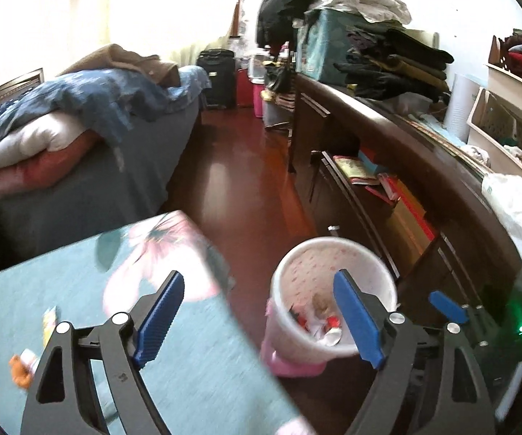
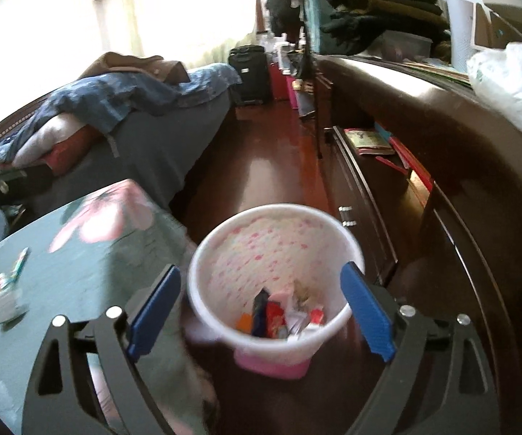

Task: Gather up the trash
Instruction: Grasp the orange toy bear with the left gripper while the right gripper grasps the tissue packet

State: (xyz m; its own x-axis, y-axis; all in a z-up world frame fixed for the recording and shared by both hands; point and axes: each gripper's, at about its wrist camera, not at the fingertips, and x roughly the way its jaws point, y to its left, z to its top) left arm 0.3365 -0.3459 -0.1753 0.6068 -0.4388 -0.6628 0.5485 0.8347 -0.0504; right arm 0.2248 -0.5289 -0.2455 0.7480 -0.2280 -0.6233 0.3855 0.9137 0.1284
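Both grippers hang over the white plastic waste bin with pink speckles and a pink base, which stands on the dark red wooden floor between the low table under a teal floral cloth and the long dark wooden cabinet. The right gripper is spread wide with nothing between its blue pads, the bin's mouth almost directly beneath it. The left gripper is likewise wide and empty, poised across the table's corner and the bin's rim.

Coloured wrappers and crumpled paper already lie in the bin's bottom, so I judge a drop is just finished — and more remains: a small heap of wrappers and a whitish scrap sit on the far left of the cloth. The next move would call for swinging a gripper back over the table, lowering it and pinching one flat, light piece without dragging the cloth.

Everything is smeared by motion — what the table scraps are I cannot tell, and the left view cuts them off behind a gripper arm.
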